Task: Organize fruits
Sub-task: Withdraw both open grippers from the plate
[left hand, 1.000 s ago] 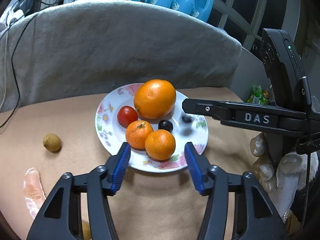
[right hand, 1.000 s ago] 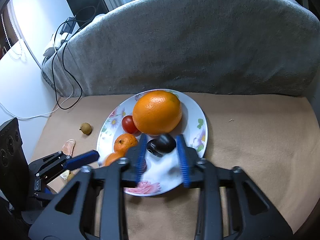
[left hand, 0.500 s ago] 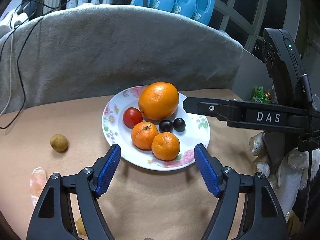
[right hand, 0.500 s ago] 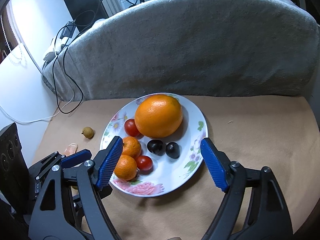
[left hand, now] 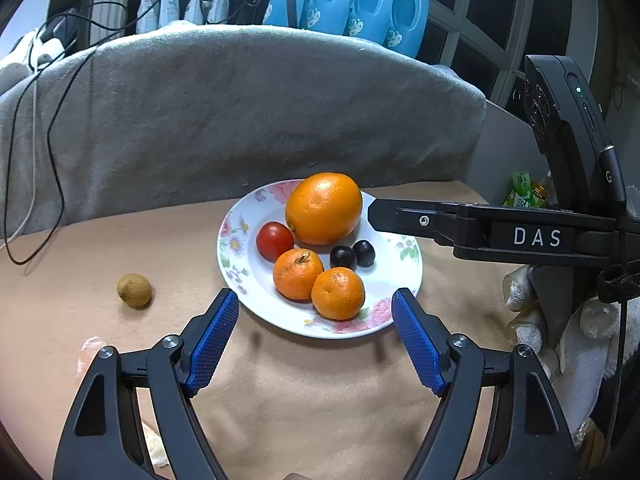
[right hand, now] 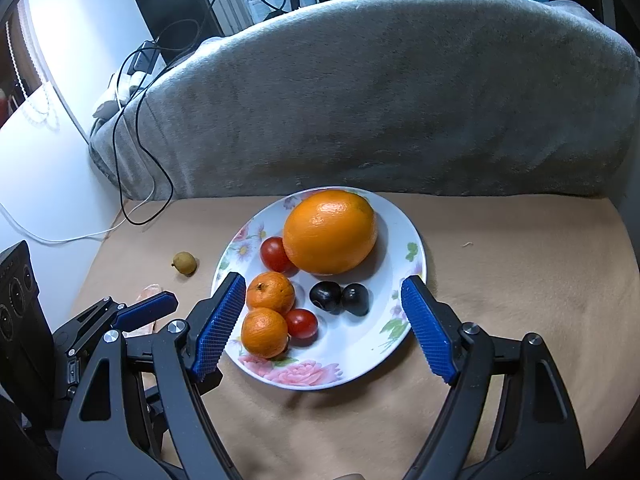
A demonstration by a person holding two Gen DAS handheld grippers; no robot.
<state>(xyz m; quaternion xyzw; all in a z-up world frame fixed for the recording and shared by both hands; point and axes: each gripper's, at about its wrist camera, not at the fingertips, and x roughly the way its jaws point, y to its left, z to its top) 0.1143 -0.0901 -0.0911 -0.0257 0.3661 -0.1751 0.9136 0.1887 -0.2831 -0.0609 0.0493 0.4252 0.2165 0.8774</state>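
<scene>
A floral white plate (left hand: 240, 264) (right hand: 400, 236) on the tan cloth holds a big orange (left hand: 324, 208) (right hand: 330, 232), two mandarins (left hand: 298, 274) (right hand: 270, 292), two dark plums (left hand: 354, 256) (right hand: 340, 298) and red tomatoes (left hand: 275, 241) (right hand: 302, 322). A small brown fruit (left hand: 135, 290) (right hand: 184, 263) lies on the cloth left of the plate. My left gripper (left hand: 314, 340) is open and empty at the plate's near edge. My right gripper (right hand: 324, 324) is open and empty, its fingers either side of the plate's front.
A grey blanket-covered backrest (left hand: 240, 120) rises behind the plate. Black and white cables (right hand: 136, 152) hang over its left end. A pale pink peel scrap (left hand: 90, 350) lies on the cloth near my left gripper. Blue detergent bottles (left hand: 360, 0) stand behind.
My right gripper let go of a dark plum onto the plate, opened wide and pulled back. My left gripper also opened wide and drew back from the plate.
</scene>
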